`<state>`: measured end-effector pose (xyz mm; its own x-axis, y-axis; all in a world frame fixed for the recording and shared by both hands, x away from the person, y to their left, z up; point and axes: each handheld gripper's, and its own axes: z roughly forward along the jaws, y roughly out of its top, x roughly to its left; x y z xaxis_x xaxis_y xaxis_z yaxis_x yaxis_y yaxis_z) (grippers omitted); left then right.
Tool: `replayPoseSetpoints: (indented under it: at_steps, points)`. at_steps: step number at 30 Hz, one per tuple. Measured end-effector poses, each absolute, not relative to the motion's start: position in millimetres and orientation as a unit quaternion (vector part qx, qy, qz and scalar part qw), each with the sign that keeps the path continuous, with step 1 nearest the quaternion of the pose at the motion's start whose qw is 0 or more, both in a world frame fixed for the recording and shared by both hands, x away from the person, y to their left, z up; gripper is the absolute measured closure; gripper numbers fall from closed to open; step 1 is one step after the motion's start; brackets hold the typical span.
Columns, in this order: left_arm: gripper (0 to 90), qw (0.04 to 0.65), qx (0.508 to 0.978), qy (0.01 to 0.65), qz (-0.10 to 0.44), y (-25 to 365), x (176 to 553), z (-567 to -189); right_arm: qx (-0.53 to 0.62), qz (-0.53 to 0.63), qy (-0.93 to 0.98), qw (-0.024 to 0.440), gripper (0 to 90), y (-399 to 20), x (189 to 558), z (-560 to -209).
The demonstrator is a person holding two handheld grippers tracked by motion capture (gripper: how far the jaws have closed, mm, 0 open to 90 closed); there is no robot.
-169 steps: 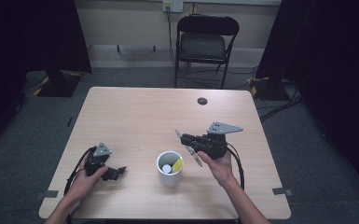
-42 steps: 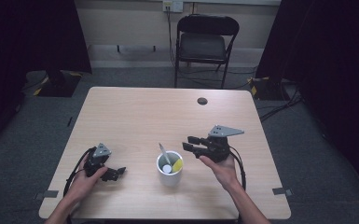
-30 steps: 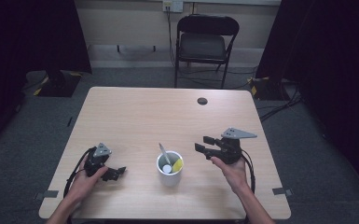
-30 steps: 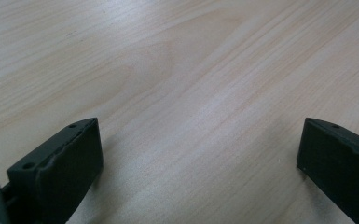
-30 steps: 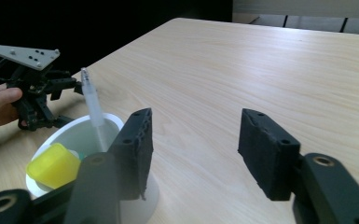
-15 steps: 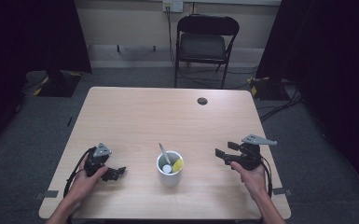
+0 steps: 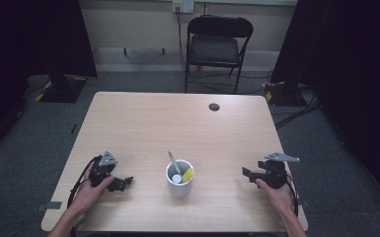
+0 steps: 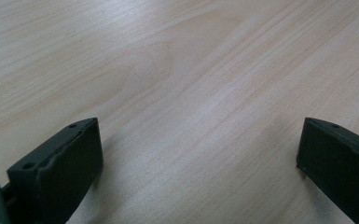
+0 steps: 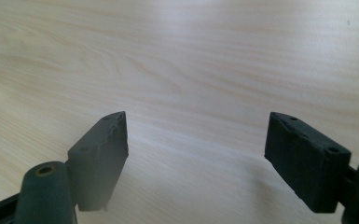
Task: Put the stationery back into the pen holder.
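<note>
A white cup (image 7: 179, 178) stands near the front middle of the wooden table (image 7: 177, 128). Inside it are a grey-handled utensil (image 7: 172, 161) leaning left and a yellow item (image 7: 188, 174). My left gripper (image 7: 124, 182) rests on the table left of the cup, open, with bare wood between its jaws (image 8: 198, 154). My right gripper (image 7: 247, 173) sits low at the table's right front, well to the right of the cup and pointing toward it. It is open, with nothing between its fingers (image 9: 196, 154).
A small dark round hole cover (image 7: 214, 106) sits at the table's far right. A black folding chair (image 7: 215, 47) stands behind the table. Cables (image 7: 296, 111) lie on the floor at the right.
My right gripper has let go of the utensil into the cup, then drawn back to the right and down to the table's right front. The left gripper has stayed put.
</note>
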<state>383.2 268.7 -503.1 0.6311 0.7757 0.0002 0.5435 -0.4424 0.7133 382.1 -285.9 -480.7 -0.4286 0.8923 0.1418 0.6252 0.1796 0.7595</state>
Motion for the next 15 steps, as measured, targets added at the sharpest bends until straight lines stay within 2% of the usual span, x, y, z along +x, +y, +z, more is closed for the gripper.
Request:
replayPoseSetpoints:
  at_steps: [4, 9, 15]
  points:
    - [0.0, 0.349, 0.833, 0.396, 0.166, 268.7, 383.2, -503.1, 0.519, 0.349, 0.76, 0.177, 19.3, -286.2, 385.1, -493.3]
    - [0.0, 0.35, 0.833, 0.396, 0.166, 268.7, 383.2, -503.2, 0.512, 0.326, 0.762, 0.228, 17.8, -281.5, 381.8, -497.9]
    - [0.0, 0.349, 0.833, 0.396, 0.166, 268.7, 383.3, -503.1, 0.517, 0.33, 0.754, 0.236, 17.3, -280.2, 379.9, -499.7]
